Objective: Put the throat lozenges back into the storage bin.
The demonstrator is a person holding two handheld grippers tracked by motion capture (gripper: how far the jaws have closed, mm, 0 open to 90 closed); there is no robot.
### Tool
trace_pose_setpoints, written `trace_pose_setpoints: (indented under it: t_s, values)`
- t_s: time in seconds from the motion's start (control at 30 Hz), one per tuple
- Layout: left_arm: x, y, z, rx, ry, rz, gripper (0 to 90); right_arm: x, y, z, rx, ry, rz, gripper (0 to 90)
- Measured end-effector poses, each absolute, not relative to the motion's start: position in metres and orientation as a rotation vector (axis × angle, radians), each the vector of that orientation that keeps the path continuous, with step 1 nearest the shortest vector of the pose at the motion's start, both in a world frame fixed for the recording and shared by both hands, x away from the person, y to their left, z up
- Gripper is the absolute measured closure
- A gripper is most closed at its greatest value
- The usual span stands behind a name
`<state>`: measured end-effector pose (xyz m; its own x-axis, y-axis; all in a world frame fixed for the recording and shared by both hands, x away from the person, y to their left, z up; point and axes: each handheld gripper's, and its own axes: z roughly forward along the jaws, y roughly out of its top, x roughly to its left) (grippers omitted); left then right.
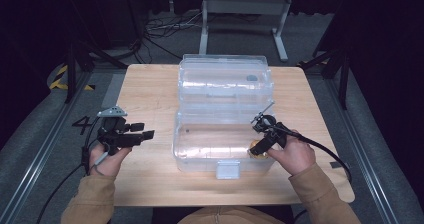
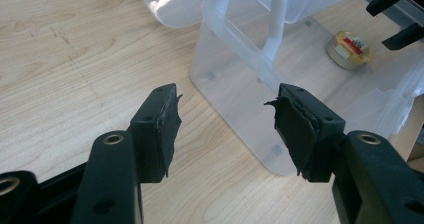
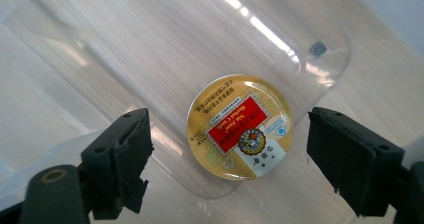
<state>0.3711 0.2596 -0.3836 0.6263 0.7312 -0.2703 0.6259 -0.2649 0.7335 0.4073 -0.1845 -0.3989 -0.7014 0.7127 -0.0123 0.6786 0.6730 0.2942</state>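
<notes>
A clear plastic box (image 1: 200, 149) stands mid-table with its lid (image 1: 225, 79) swung back. A round gold tin (image 3: 240, 126) with a red label lies flat on the box floor at the front right corner (image 1: 256, 151). My right gripper (image 3: 229, 119) hangs over the tin, open, one jaw on each side and not touching it; in the high view it (image 1: 261, 143) reaches into that corner. My left gripper (image 1: 145, 130) is held left of the box, open and holding nothing (image 2: 227, 96). Beyond its jaws lie the box wall (image 2: 235, 99) and the tin (image 2: 350, 50).
The box sits on a wooden table (image 1: 145, 94) with bare wood to its left and right. A white latch (image 1: 227, 170) juts from the box's front edge. Cables trail from both grippers off the near edge. A metal frame (image 1: 245, 14) stands on the floor behind.
</notes>
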Motion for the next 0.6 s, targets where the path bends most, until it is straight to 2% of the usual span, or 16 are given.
trace_pose_setpoints:
  t_s: [0.47, 0.6]
  values:
    - [0.382, 0.243, -0.384, 2.003, 1.010, 0.121, 43.4, 0.394, -0.217, -0.367, 1.093, 2.679, 0.811, 30.8]
    - [0.383, 0.238, -0.383, 2.007, 0.994, 0.116, 43.4, 0.392, -0.226, -0.360, 1.082, 2.658, 0.897, 37.2]
